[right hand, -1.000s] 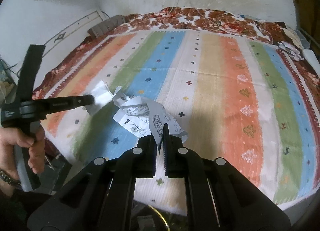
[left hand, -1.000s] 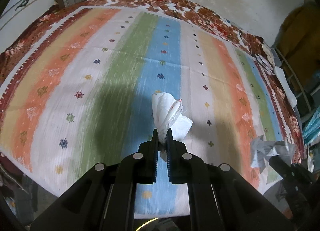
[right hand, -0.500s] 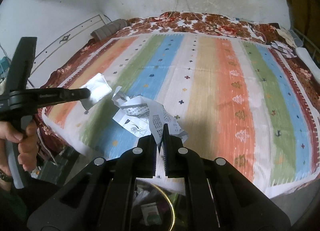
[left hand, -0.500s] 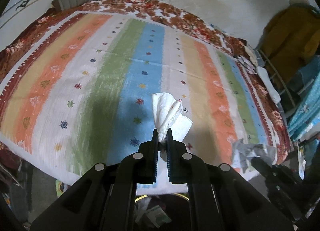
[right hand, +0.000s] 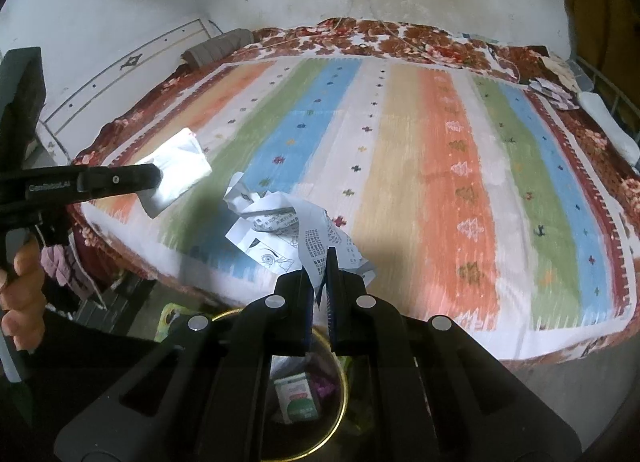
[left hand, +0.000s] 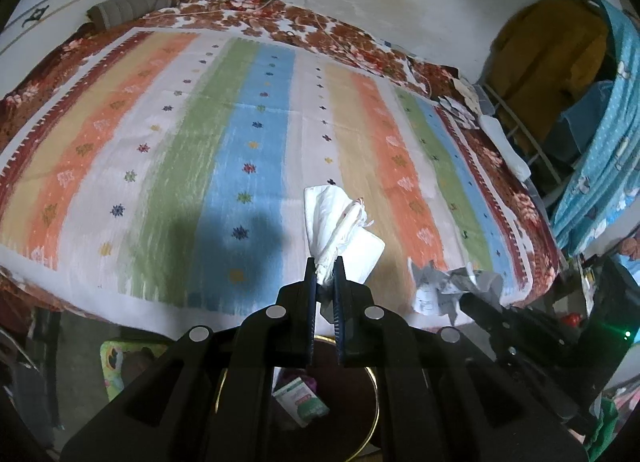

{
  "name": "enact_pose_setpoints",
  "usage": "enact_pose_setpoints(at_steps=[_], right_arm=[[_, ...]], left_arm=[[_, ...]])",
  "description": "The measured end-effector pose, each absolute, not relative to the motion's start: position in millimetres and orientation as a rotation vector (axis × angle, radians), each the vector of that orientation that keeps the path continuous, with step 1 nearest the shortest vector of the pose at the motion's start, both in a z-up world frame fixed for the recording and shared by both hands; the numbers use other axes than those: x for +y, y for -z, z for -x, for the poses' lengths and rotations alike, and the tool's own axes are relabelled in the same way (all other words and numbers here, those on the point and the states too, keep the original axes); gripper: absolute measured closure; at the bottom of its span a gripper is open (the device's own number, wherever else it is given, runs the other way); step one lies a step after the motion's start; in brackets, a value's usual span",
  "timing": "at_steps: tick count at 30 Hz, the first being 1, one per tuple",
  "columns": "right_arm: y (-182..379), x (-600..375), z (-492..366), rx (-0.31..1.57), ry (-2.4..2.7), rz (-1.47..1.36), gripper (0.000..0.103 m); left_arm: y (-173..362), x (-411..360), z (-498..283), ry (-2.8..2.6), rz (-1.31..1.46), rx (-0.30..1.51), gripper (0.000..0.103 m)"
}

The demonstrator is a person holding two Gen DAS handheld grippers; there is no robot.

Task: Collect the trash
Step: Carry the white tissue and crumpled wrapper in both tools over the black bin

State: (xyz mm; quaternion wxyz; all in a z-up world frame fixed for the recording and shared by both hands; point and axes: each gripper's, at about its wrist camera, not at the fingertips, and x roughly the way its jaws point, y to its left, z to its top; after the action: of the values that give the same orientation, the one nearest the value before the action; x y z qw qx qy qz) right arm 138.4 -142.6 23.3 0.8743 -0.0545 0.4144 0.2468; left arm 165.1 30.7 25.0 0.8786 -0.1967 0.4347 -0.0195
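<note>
My left gripper (left hand: 325, 272) is shut on a crumpled white tissue (left hand: 334, 222), held in the air over the near edge of the striped bedspread (left hand: 248, 134). In the right wrist view that same tissue (right hand: 176, 170) shows at the left, at the tip of the left gripper. My right gripper (right hand: 320, 262) is shut on a crumpled printed paper (right hand: 288, 234). The paper (left hand: 448, 286) also appears at lower right in the left wrist view. Below both grippers stands a dark bin with a gold rim (right hand: 340, 418), holding a green-and-white box (right hand: 298, 400).
The bed fills both views, with a brown floral blanket (left hand: 280, 18) and a grey roll (left hand: 128, 6) at its far end. Loose papers (right hand: 554, 92) lie at the bed's far right corner. A rack with clothes (left hand: 560, 62) stands to the right. A person's hand (right hand: 20, 294) holds the left gripper.
Both grippers have drawn back from the bed toward its near edge, still holding the tissue and the paper. The gold-rimmed bin has come into view beneath them.
</note>
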Motion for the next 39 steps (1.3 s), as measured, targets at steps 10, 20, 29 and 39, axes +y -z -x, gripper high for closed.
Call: enact_pose_setpoints(at_steps=[10, 20, 29, 39], right_arm=[[-8.8, -143.6, -102.0, 0.89, -0.54, 0.121, 0.098], [20.6, -134.7, -74.0, 0.961, -0.543, 0.187, 0.098], [54.0, -131.0, -67.5, 1.074, -0.501, 0.22, 0.098], [93.4, -129.7, -79.9, 1.245, -0.452, 0.188, 0.098]], left_arm=[[-19.9, 16.8, -122.9, 0.074, 0.414, 0.899, 0.096], [4.0, 3.2, -98.0, 0.064, 0.394, 0.962, 0.096], [38.8, -4.5, -92.3, 0.004, 0.396, 1.083, 0.096], [83.2, -1.1, -101.7, -0.066, 0.457, 1.244, 0.096]])
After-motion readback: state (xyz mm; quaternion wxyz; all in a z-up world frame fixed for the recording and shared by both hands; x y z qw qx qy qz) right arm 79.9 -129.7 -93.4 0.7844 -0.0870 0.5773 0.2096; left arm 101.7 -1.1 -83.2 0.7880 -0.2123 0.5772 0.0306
